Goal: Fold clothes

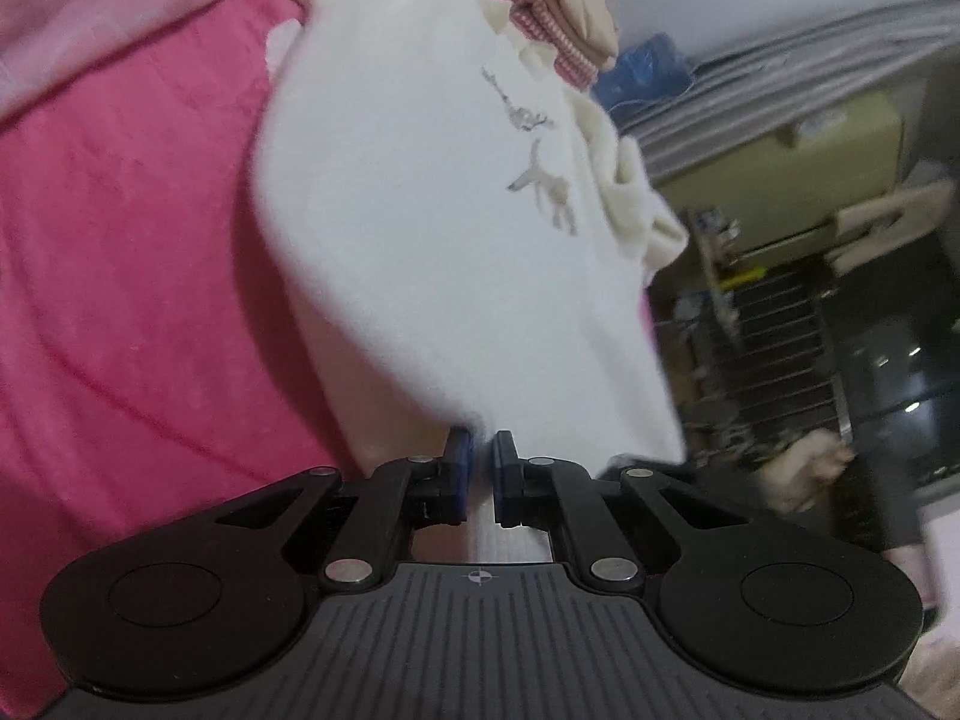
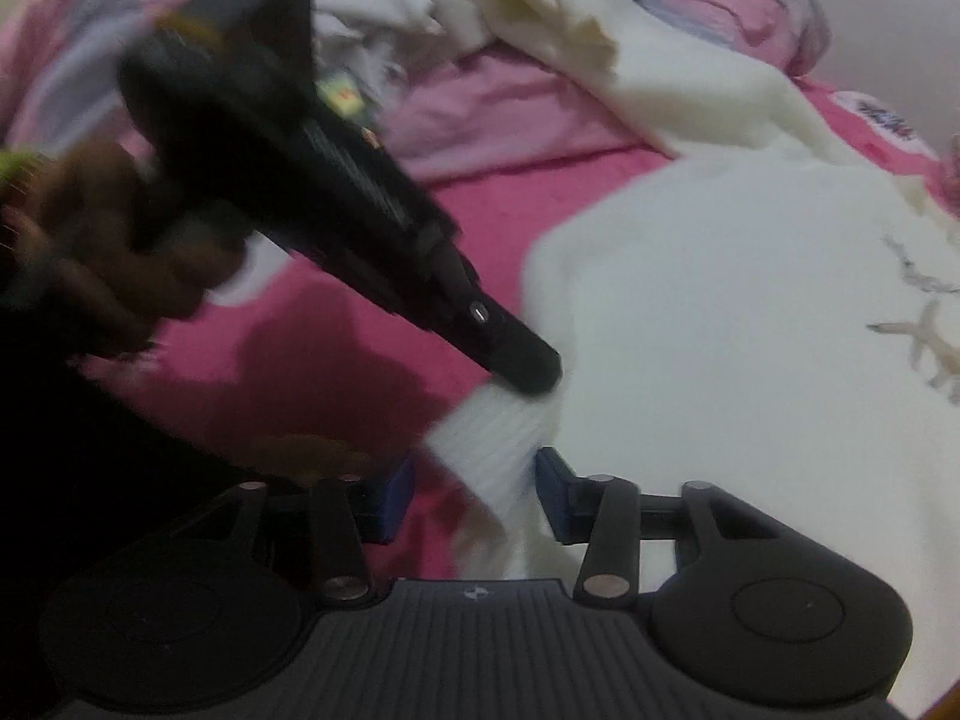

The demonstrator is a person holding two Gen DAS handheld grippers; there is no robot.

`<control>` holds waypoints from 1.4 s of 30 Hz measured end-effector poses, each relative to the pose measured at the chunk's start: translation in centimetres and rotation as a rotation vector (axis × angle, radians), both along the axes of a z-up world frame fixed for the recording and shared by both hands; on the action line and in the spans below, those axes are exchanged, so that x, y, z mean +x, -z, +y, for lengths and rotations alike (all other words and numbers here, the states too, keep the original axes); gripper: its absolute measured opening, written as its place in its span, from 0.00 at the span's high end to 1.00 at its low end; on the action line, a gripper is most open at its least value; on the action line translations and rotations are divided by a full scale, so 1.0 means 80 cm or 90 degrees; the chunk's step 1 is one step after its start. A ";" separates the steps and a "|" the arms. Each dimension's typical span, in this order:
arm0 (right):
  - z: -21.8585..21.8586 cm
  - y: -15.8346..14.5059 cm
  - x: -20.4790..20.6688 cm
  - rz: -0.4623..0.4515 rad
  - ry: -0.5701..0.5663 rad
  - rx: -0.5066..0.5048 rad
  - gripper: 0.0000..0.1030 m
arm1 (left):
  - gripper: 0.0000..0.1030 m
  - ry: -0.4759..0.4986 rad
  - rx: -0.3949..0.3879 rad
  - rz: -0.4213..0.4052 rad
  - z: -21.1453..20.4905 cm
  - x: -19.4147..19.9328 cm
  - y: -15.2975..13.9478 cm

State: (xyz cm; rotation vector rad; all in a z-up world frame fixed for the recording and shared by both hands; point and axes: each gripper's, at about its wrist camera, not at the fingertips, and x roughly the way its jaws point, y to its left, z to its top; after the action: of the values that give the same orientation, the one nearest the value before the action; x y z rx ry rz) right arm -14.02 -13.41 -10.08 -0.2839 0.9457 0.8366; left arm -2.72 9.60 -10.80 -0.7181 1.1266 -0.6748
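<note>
A white sweater (image 1: 420, 210) with small grey animal figures lies on a pink bedspread (image 1: 120, 252). My left gripper (image 1: 482, 450) is shut on the sweater's ribbed hem and lifts it. In the right wrist view the left gripper (image 2: 528, 375) pinches the ribbed hem (image 2: 498, 426) of the sweater (image 2: 720, 330). My right gripper (image 2: 474, 480) is open, and the ribbed hem hangs between its blue pads (image 2: 555, 501) without being pinched.
A pile of cream and red-striped clothes (image 1: 558, 6) lies at the far end of the bed. More crumpled pink and white clothes (image 2: 480, 102) lie behind the sweater. The bed edge, the floor and furniture (image 1: 810, 192) are to the right.
</note>
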 end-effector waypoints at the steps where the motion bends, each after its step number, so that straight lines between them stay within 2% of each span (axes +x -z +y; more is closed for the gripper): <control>1: -0.006 0.002 0.007 0.015 0.031 0.008 0.91 | 0.94 -0.004 -0.010 0.001 0.003 0.001 0.001; 3: -0.024 0.006 0.024 0.053 0.104 0.035 0.95 | 0.93 -0.015 -0.031 0.000 0.009 0.004 0.002; 6: -0.083 0.012 0.053 0.174 0.263 0.136 0.95 | 0.93 -0.048 -0.038 -0.015 0.025 0.003 0.003; 9: -0.131 0.031 0.067 0.294 0.382 0.224 0.95 | 0.91 -0.052 0.023 -0.035 0.027 0.003 0.004; 12: -0.162 0.046 0.068 0.349 0.460 0.285 0.93 | 0.86 -0.029 0.109 -0.072 0.015 0.001 0.003; 16: -0.181 0.044 0.070 0.341 0.503 0.305 0.91 | 0.85 0.018 0.178 -0.132 -0.008 -0.006 -0.008; 19: -0.185 0.049 0.067 0.338 0.515 0.310 0.91 | 0.83 0.065 0.190 -0.181 -0.022 -0.013 -0.019; 22: -0.192 0.050 0.066 0.333 0.535 0.321 0.91 | 0.79 0.125 0.212 -0.252 -0.047 -0.021 -0.034; 26: -0.210 0.053 0.063 0.325 0.582 0.349 0.91 | 0.70 0.204 0.234 -0.318 -0.077 -0.035 -0.041; 30: -0.212 0.059 0.065 0.329 0.591 0.354 0.92 | 0.61 0.259 0.257 -0.359 -0.110 -0.045 -0.037; 34: -0.204 0.056 0.067 0.310 0.572 0.348 0.96 | 0.59 0.281 0.282 -0.370 -0.140 -0.044 -0.027; 38: -0.212 0.055 0.066 0.294 0.595 0.334 0.99 | 0.59 0.290 0.322 -0.383 -0.161 -0.044 -0.016; 40: -0.215 0.061 0.068 0.299 0.612 0.309 0.99 | 0.59 0.299 0.347 -0.402 -0.170 -0.047 -0.011; 42: -0.214 0.063 0.068 0.303 0.607 0.310 0.99 | 0.57 0.311 0.374 -0.427 -0.179 -0.052 -0.008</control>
State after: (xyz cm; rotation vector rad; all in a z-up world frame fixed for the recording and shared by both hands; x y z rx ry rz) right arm -8.57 -30.56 -15.10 0.7786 1.1190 0.2101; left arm -6.92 -4.72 -10.18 0.2952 0.7968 -0.8504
